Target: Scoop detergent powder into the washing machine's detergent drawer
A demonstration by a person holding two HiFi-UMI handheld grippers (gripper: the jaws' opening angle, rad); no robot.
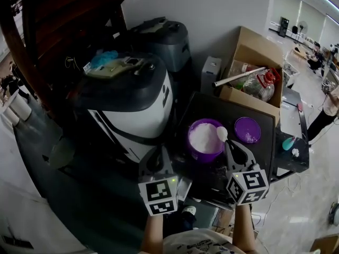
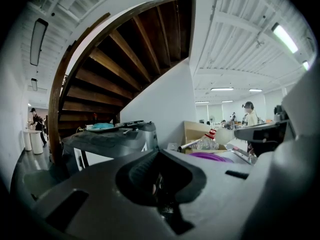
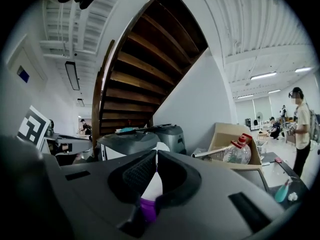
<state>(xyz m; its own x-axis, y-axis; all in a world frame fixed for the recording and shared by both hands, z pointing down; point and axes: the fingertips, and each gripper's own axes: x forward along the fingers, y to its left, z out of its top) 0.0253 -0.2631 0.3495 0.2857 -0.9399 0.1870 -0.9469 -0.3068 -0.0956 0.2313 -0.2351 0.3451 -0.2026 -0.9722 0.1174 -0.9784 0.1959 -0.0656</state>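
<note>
Head view, black tabletop (image 1: 222, 110), powder tub (image 1: 205, 139), wooden staircase (image 1: 53, 15)

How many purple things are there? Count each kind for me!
round purple tub of white powder: 1
round purple lid: 1
white scoop with a purple handle, held in the right tongs: 1
Total: 3

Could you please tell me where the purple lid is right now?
In the head view, the purple lid lies right of the open powder tub, just in front of the cardboard box.
</note>
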